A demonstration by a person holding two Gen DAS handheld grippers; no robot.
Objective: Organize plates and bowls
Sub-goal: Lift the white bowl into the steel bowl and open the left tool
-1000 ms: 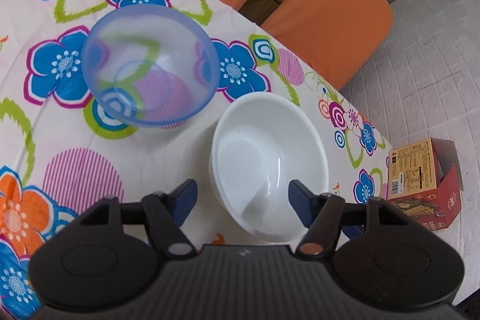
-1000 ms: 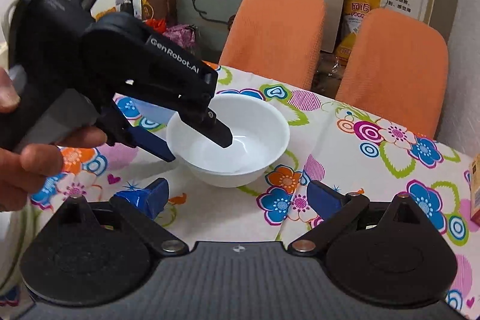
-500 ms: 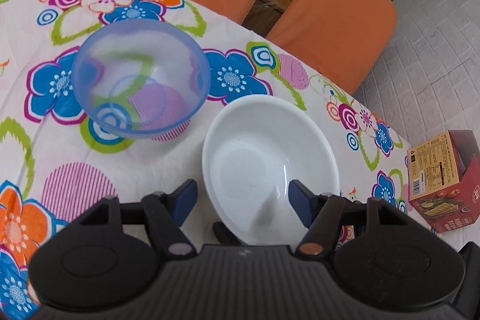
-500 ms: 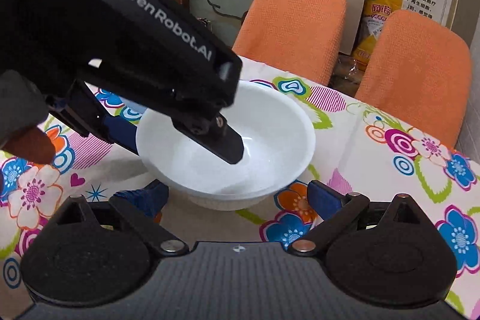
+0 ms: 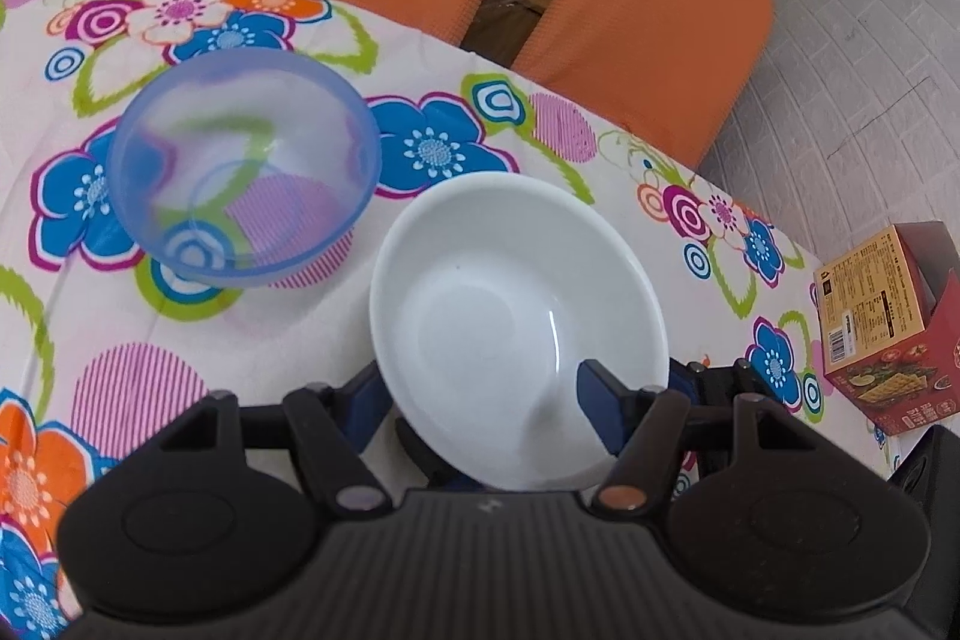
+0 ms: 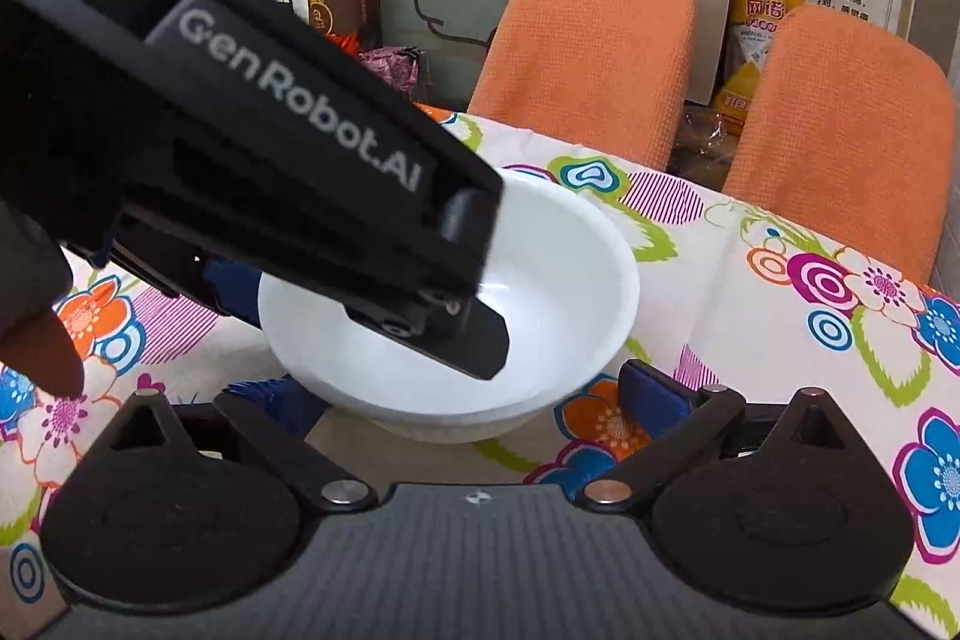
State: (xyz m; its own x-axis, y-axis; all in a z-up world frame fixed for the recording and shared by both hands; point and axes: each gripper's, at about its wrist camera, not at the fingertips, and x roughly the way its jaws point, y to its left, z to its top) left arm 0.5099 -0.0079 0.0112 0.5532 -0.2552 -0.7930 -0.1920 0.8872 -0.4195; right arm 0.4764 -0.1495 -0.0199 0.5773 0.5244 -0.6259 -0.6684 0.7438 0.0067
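**Both grippers at the white bowl**

1. Table: covered by a white cloth printed with large flowers. Two orange chairs stand at its far edge.

2. White bowl: sits on the cloth near the table's front edge, upright. Both grippers converge on it.

3. Clear blue bowl: stands on the cloth just beside the white bowl, on its left in the left wrist view. The two rims are close; whether they touch cannot be determined.

4. Left gripper: jaws spread wide, straddling the near rim of the white bowl. One finger reaches inside the bowl, the other stays outside it. No clamping is visible.

5. Right gripper: jaws spread wide, set low at the near wall of the white bowl, gripping nothing.

6. Cardboard box: rests on the tiled floor, well apart from the table.
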